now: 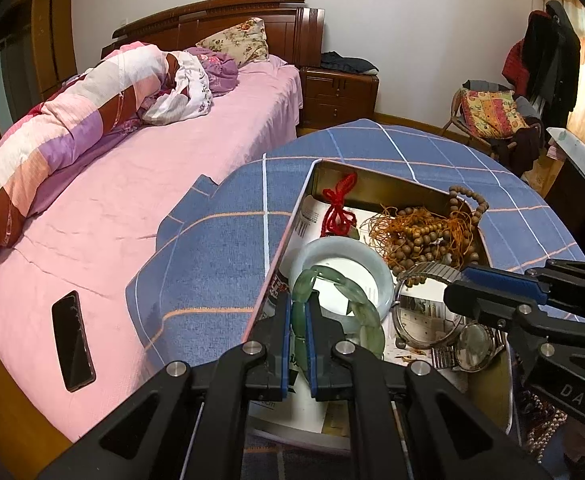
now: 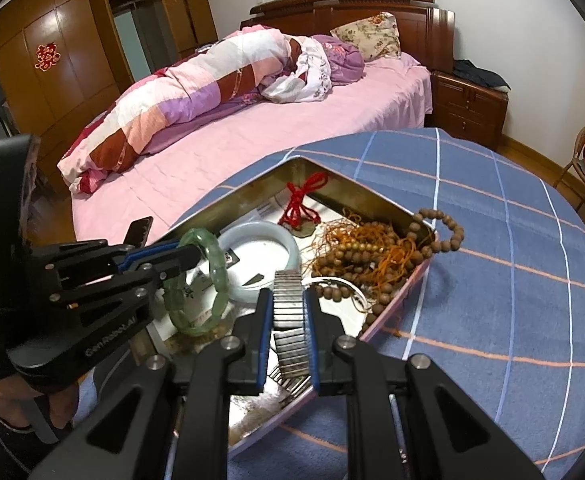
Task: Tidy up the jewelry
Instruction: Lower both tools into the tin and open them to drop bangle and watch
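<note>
Bed (image 2: 292,120) w/ pink sheet fills the back, a rolled patchwork quilt (image 2: 180,96) on it; in front a round table under a blue checked cloth (image 2: 512,280) w/ white and orange lines. On the cloth sits a shallow rectangular metal tin (image 2: 356,188), shiny gold walls, printed paper lining the bottom. In the tin: a smooth pale-white jade bangle (image 2: 288,248) lying flat; a tangled heap of brown wooden bead strings (image 2: 372,256) w/ frayed orange cord, one loop of beads hanging over the tin's far corner onto the cloth; a knotted red cord (image 2: 302,204) near the back corner; a round-faced wristwatch (image 1: 472,344) w/ a ribbed metal stretch band (image 2: 286,304). Left gripper (image 1: 301,320): jaws nearly together, clamped on the green bracelet (image 1: 356,308), made of translucent curved segments; the bracelet is held up on edge above the tin's near-left part, partly overlapping the white bangle in left wrist view. Right gripper (image 2: 288,320): jaws a narrow way apart, blue pads on either side of the watch's metal band, about as wide as the band; pads look to be touching its edges, but a firm grip can't be told for sure. A black phone (image 1: 72,340) lies flat on the pink sheet, left of the table. A pearl-like bead string (image 1: 544,428) shows beside the tin's near-right end.
</note>
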Action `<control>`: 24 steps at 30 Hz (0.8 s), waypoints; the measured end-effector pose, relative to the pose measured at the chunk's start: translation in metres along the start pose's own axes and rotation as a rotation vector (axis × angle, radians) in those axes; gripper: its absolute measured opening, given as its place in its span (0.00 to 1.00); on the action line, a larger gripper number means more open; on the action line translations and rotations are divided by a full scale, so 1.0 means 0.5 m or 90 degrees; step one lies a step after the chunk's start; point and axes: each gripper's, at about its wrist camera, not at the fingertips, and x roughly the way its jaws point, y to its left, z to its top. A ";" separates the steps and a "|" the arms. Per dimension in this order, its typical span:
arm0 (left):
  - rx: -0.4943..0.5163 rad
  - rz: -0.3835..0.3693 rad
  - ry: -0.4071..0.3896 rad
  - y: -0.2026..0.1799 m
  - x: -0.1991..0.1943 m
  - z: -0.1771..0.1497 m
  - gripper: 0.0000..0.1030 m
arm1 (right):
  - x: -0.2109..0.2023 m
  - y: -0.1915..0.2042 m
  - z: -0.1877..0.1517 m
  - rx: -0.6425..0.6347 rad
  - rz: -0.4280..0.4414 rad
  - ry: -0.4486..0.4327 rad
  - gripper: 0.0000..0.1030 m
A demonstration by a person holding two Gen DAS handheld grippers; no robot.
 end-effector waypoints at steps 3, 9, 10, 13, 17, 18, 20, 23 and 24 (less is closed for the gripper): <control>0.000 0.000 0.000 0.000 0.000 0.000 0.05 | 0.000 0.000 -0.002 0.000 -0.002 0.000 0.17; 0.003 0.002 0.003 -0.002 0.002 -0.001 0.06 | 0.004 0.001 -0.006 -0.004 -0.008 0.002 0.17; 0.002 0.002 0.003 -0.002 0.002 -0.002 0.06 | 0.004 0.001 -0.006 -0.006 -0.009 0.002 0.17; 0.004 0.005 0.003 -0.004 0.002 -0.002 0.06 | 0.007 0.002 -0.006 -0.009 -0.014 0.005 0.17; 0.003 0.005 0.002 -0.004 0.003 -0.002 0.06 | 0.012 0.002 -0.010 -0.012 -0.022 0.010 0.17; 0.004 0.004 0.003 -0.004 0.004 -0.003 0.06 | 0.013 0.002 -0.010 -0.012 -0.022 0.012 0.17; 0.004 0.003 0.004 -0.003 0.004 -0.003 0.06 | 0.014 0.001 -0.012 -0.011 -0.024 0.012 0.18; 0.005 -0.004 0.009 -0.005 0.006 -0.001 0.09 | 0.009 0.001 -0.013 -0.012 -0.031 0.007 0.24; 0.006 -0.009 0.009 -0.008 0.006 -0.001 0.15 | 0.006 -0.001 -0.013 -0.012 -0.031 0.004 0.33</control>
